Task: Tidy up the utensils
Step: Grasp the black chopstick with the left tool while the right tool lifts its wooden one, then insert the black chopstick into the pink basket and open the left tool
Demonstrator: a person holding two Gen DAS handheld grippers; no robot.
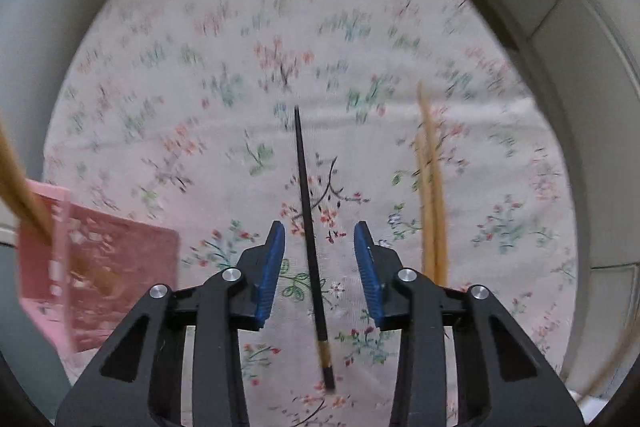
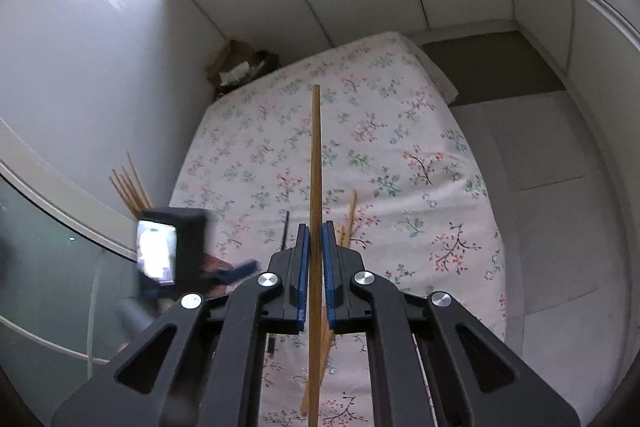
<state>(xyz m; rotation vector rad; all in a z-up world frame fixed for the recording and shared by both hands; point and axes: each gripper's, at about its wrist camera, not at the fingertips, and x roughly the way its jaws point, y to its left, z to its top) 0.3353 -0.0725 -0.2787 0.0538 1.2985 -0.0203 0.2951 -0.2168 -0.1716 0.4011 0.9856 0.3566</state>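
A: The left gripper (image 1: 319, 259) points down over the thin black chopstick with a gold band near its end (image 1: 310, 227), which lies flat on the floral-print bedsheet (image 1: 280, 27). Its jaws stand apart, one blue pad on either side of the stick, neither pressing it.

B: And the right gripper (image 2: 316, 275)?

A: Its jaws are clamped on a long tan bamboo chopstick (image 2: 316, 167), held clear above the bed.

B: What could go wrong, in your view?

A: The black stick runs slightly askew between the left pads. If the jaws pinch off-centre it may roll away or tip up at one end. The soft sheet could also bunch into the grip. The right stick is held near one end, so a quick swing may let it pivot.

B: Counts?

A: One black chopstick. In the left view, two bamboo sticks lying beside it (image 1: 432, 187), blurred. One held on the right. About four more stand in the pink perforated plastic basket (image 1: 100, 267), seen in the right view as a fan of sticks (image 2: 130, 187). One basket.
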